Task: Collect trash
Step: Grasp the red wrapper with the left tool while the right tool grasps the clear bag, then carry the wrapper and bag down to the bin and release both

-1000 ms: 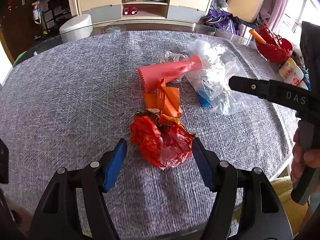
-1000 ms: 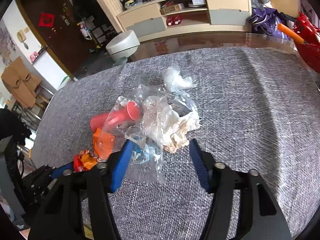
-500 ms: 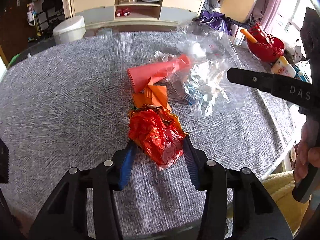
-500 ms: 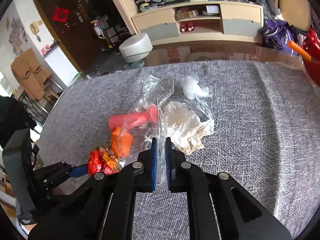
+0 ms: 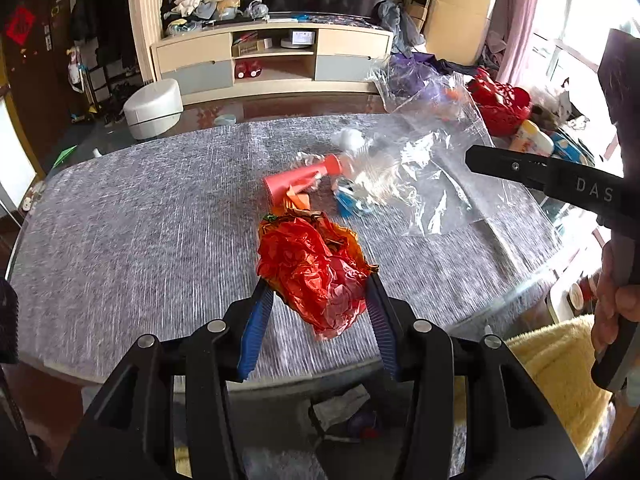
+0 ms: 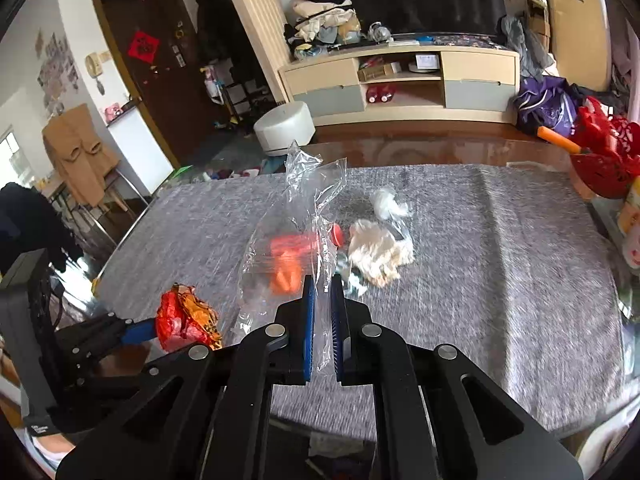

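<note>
Now both claws are off the grey surface (image 5: 140, 232), each with something caught. Left claw (image 5: 320, 304) has its blue pads clamped on a crumpled red-and-orange wrapper (image 5: 312, 268), which bulges up and forward between the jaws and hangs clear of the surface near its front edge. Right claw (image 6: 320, 312) has its jaws nearly together, pinching the edge of a clear plastic bag (image 6: 296, 232); the film stands up from the pads and drapes away over the surface. In the left wrist view the same bag (image 5: 432, 160) spreads out from the right claw's black finger at the right edge, where a hand (image 5: 616, 312) grips the handle.

Left lying on the surface, near its middle, is the rest of the trash: a red cup (image 5: 300, 178) on its side, an orange scrap (image 5: 298, 200) just in front of it, a small blue piece (image 5: 346, 204) beside that, a crumpled white tissue (image 6: 378, 252) and a smaller white wad (image 6: 388, 204) farther back. Seen through the bag, the cup and scrap look blurred in the right wrist view
</note>
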`<state>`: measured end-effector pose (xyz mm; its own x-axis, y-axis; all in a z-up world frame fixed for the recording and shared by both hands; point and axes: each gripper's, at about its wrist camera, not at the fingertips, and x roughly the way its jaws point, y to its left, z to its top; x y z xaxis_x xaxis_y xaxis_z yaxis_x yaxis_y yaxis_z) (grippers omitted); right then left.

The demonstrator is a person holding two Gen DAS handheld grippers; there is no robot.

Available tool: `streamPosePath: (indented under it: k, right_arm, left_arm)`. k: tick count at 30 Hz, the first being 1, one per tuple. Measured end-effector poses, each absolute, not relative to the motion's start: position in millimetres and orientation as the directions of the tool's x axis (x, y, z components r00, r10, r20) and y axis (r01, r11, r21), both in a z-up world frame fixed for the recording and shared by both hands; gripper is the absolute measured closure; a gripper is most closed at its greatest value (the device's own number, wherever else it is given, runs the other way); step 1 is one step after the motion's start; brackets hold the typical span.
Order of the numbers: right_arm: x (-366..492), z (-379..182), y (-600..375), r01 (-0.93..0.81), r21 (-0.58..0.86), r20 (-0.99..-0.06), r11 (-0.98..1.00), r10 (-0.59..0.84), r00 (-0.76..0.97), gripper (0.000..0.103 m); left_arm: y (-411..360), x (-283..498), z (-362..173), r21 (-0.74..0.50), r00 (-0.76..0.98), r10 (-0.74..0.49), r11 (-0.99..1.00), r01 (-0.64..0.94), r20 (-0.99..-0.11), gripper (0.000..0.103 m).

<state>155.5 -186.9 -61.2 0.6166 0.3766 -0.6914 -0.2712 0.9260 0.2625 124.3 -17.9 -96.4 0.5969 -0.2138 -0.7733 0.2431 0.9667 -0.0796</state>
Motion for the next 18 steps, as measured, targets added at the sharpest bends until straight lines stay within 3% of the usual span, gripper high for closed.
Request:
streamPosePath:
  k: [18]
  right_arm:
    - [46, -86, -204, -0.257, 0.229, -0.725, 0.939, 0.340, 0.599, 0.094]
  left_arm:
    - [-26, 16, -107, -0.084, 0.583, -0.238, 0.957, 0.278, -0.777, 0.057]
